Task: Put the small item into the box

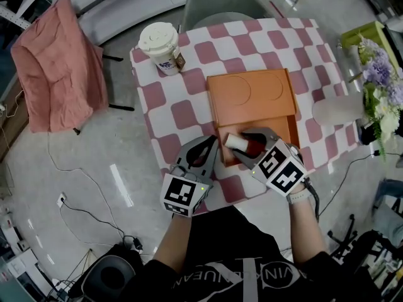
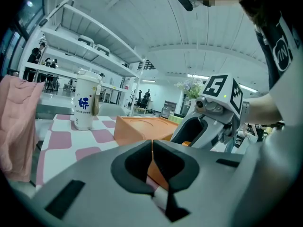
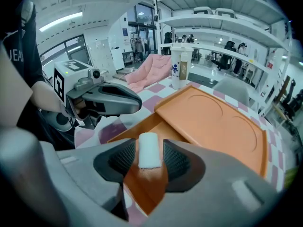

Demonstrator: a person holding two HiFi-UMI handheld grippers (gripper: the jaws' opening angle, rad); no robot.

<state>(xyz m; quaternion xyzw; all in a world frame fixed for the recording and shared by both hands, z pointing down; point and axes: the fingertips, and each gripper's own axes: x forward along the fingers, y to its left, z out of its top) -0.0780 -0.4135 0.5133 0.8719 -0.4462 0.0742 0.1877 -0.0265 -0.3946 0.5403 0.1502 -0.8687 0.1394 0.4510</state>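
An orange box [image 1: 234, 157] lies open on the checked table, its lid [image 1: 252, 95] resting over the far part and leaving the near compartment uncovered. My right gripper [image 1: 242, 145] is shut on a small white cylinder [image 1: 237, 142], held just above that open compartment. In the right gripper view the white cylinder [image 3: 148, 149] stands between the pads, with the box's orange floor [image 3: 142, 175] beneath it. My left gripper [image 1: 210, 153] hangs shut and empty at the box's near left corner; its view shows the jaws closed in front of the box [image 2: 138, 129].
A white paper cup [image 1: 160, 47] with a lid stands at the table's far left corner. A pink cloth [image 1: 58, 66] hangs over a chair to the left. Flowers [image 1: 380, 83] and a pale vase [image 1: 337, 111] sit at the right edge. Cables trail on the floor.
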